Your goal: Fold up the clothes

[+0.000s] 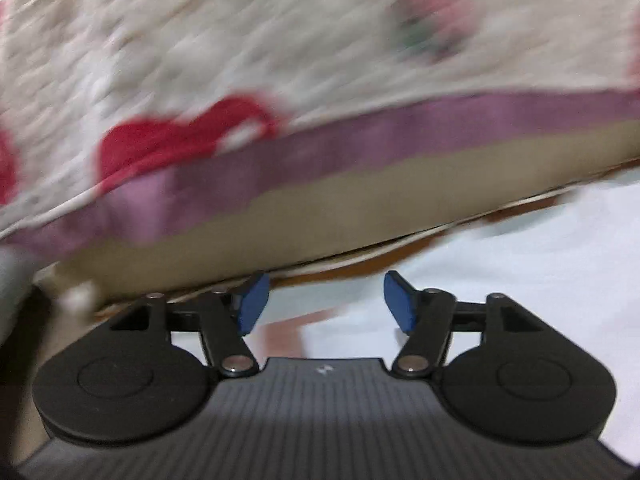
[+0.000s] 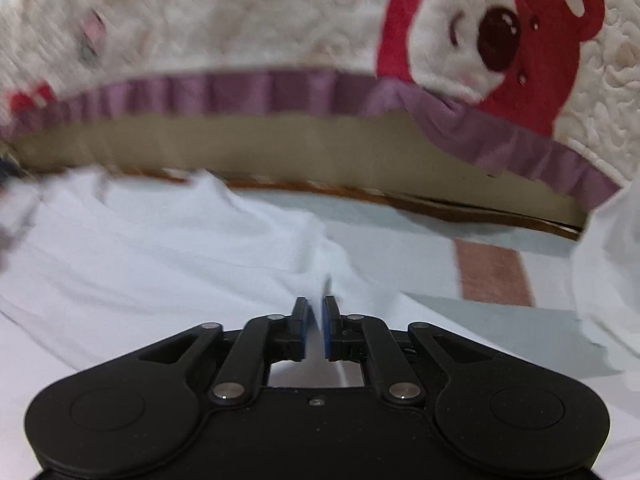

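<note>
A white garment (image 2: 168, 240) lies spread and wrinkled on a pale surface in front of a bed. My right gripper (image 2: 316, 320) is shut on a raised fold of this white cloth, which runs up between the blue pads (image 2: 329, 328). In the left wrist view the same white garment (image 1: 520, 248) fills the lower right. My left gripper (image 1: 325, 302) stands open above it, blue pads (image 1: 252, 300) wide apart with nothing between them. The left view is blurred by motion.
A cream quilt (image 2: 240, 20) with a red bear print (image 2: 492, 36) and a purple frill (image 2: 240, 92) covers the bed behind. Below it runs a tan bed side (image 2: 240, 148). A reddish-brown stripe (image 2: 492, 272) marks the pale surface at the right.
</note>
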Available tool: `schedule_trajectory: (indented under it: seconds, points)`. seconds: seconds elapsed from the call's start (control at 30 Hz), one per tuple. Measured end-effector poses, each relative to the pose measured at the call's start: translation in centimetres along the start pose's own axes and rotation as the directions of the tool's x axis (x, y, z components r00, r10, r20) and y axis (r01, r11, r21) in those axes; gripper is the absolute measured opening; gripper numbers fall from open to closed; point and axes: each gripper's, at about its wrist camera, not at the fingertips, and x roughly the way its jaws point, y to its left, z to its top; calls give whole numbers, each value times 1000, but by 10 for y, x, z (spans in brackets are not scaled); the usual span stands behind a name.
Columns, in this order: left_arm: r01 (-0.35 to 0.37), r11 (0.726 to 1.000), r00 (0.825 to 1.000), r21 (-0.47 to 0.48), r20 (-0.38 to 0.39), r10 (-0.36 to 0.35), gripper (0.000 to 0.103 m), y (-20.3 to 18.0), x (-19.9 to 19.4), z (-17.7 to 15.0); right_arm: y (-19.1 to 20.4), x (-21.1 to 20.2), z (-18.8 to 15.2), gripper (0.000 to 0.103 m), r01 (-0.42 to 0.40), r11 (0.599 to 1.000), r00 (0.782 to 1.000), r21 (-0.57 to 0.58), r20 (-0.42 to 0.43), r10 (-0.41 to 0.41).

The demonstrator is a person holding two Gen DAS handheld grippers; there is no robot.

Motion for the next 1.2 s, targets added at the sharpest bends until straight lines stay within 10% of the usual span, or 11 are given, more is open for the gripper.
schedule_trajectory:
  seconds: [0.1, 0.23, 0.3, 0.53, 0.83, 1.07, 1.2]
  points:
    - [175, 982, 984, 74, -43, -172, 63, -27, -14, -7, 2, -6, -3, 19, 91, 996, 996, 22, 0, -91]
    - [279, 960, 951, 29, -145, -272, 63, -49, -3, -27, 30, -31, -1, 25, -97, 995, 992, 36, 80, 94]
    - [264, 964, 951, -31, -158, -265, 63, -49, -5, -37, 59, -33, 1, 44, -148, 987, 986, -58, 68, 151]
    - [219, 973, 955, -72, -189, -229, 70, -25, -29, -65, 119, -20, -11, 52, -219, 935, 976, -278, -57, 211]
    - [163, 961, 943, -221, -251, -218, 76, 21, -44, -86, 44, -40, -33, 58, -209, 977, 978, -42, -34, 208]
    - [135, 984, 971, -119, -180, -155, 72, -13, -66, -58, -7, -94, -60, 60, 29, 998, 999, 48, -31, -28]
    - [298, 951, 940, -81, -147, -307, 69, -68, -70, -35, -72, -136, -84, 63, 200, 951, 980, 236, -49, -194]
